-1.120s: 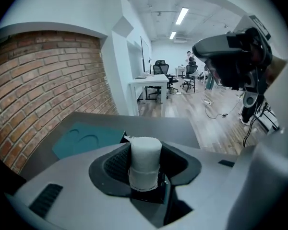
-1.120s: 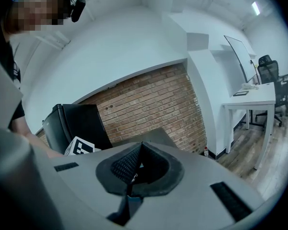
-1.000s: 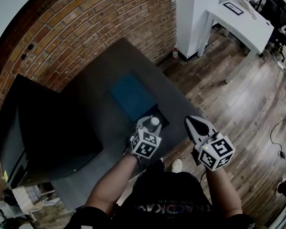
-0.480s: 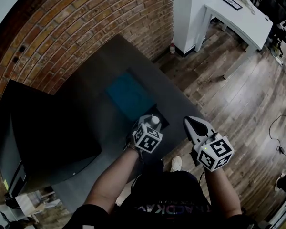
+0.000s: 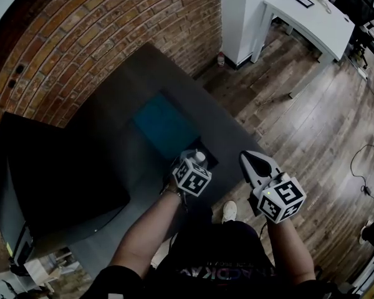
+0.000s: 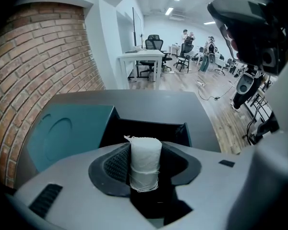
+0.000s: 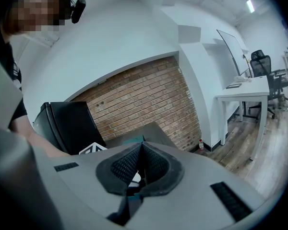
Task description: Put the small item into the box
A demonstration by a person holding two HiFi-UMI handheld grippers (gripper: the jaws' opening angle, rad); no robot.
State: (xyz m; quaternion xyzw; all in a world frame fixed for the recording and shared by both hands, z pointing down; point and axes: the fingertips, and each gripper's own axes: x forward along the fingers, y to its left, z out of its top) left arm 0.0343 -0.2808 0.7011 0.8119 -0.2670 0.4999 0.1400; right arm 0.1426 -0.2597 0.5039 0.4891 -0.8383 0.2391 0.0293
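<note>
1. Left gripper: held over near edge of tabletop. Jaws clamped on item 2, pads pressing it from both sides.
2. Small white roll: short cylinder, wrapped in white paper or gauze, loose torn edge at top. Stands upright betw. jaws of left gripper. Head view puts it over near part of box; whether it sits below the rim, cannot tell.
3. Box: black, open-topped, interior dark, contents not readable. Sits on table just beyond left gripper.
4. Lid: teal, flat, w/ faint round impression. Adjoins box on its far-left side, lying open on table.
5. Table: dark grey top, set against brick wall.
6. Right gripper: jaws closed together, pads meeting, nothing betw. them. Held off table's right edge, over wood floor, well apart from box, beside left gripper.
7. Black panel: large, dark, at table's left end; type unclear.
8. White desk: across room, upper right, w/ office chairs near it.
9. Small bottle: on floor at base of white pillar, near table's far corner.
</note>
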